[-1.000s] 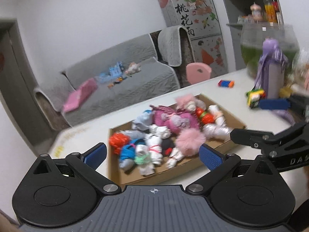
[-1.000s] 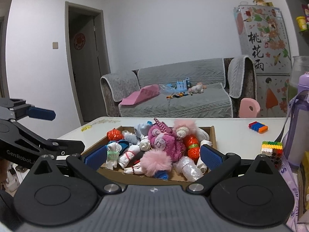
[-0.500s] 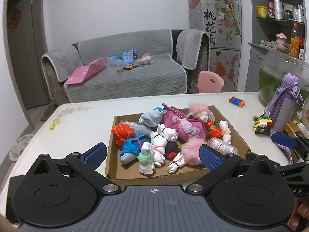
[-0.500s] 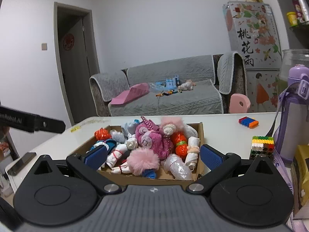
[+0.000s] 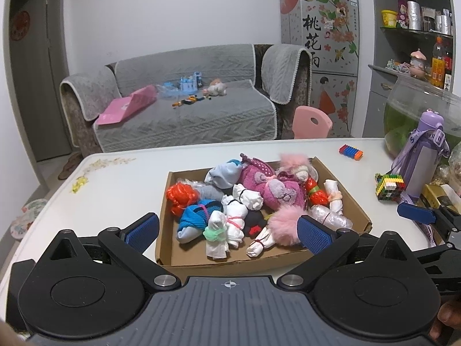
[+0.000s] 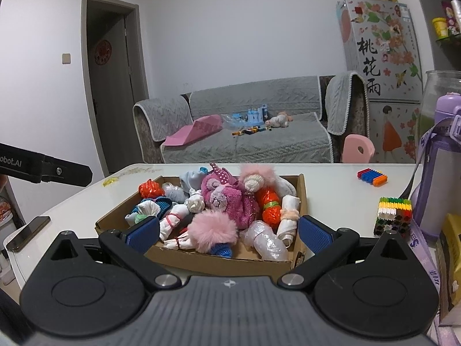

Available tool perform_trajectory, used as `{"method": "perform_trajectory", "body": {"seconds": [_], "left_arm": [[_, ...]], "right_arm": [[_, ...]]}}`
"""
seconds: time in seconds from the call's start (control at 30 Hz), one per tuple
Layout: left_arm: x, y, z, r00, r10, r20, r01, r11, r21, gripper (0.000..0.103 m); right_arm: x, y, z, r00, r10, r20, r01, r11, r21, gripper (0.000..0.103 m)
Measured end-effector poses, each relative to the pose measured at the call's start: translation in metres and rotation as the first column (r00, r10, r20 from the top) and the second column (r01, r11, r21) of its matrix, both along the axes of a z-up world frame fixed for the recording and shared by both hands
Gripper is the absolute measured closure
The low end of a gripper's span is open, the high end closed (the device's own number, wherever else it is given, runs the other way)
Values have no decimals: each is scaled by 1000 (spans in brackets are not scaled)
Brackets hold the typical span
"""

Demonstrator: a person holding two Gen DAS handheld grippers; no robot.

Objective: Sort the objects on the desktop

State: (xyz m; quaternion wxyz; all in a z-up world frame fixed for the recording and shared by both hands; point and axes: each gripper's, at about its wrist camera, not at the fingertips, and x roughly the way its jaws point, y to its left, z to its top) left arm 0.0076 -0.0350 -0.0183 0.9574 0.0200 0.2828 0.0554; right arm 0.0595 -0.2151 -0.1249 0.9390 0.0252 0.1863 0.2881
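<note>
- Only the right wrist view shows a dark phone (image 6: pixel 28 233) lying on the white table (image 6: pixel 340 190), left of the right gripper (image 6: pixel 229 232).
- Only the left wrist view shows a glass bowl of green water (image 5: pixel 417 115), far right of the left gripper (image 5: pixel 227 229).
- Ahead of both, a cardboard tray (image 5: pixel 230 262) holds rolled socks and plush toys; the pink pompom (image 5: pixel 283 225) lies nearest.
- Beyond to the right stand a colourful block cube (image 5: pixel 389 186) and a purple bottle (image 5: pixel 425 155).
- Both grippers hang wide open, gripping nothing.

Grey sofa (image 5: pixel 184 109) against white wall (image 5: pixel 161 11)
</note>
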Motion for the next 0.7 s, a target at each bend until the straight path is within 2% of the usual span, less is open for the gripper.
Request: {"method": "perform_trajectory", "body": {"seconds": [0.7], "left_arm": [[2,2,-1,1000,-5,-3,5,1000,-17,1]], "right_arm": [[0,4,-1,1000,13,-10,-14,1000,-27,1]]}}
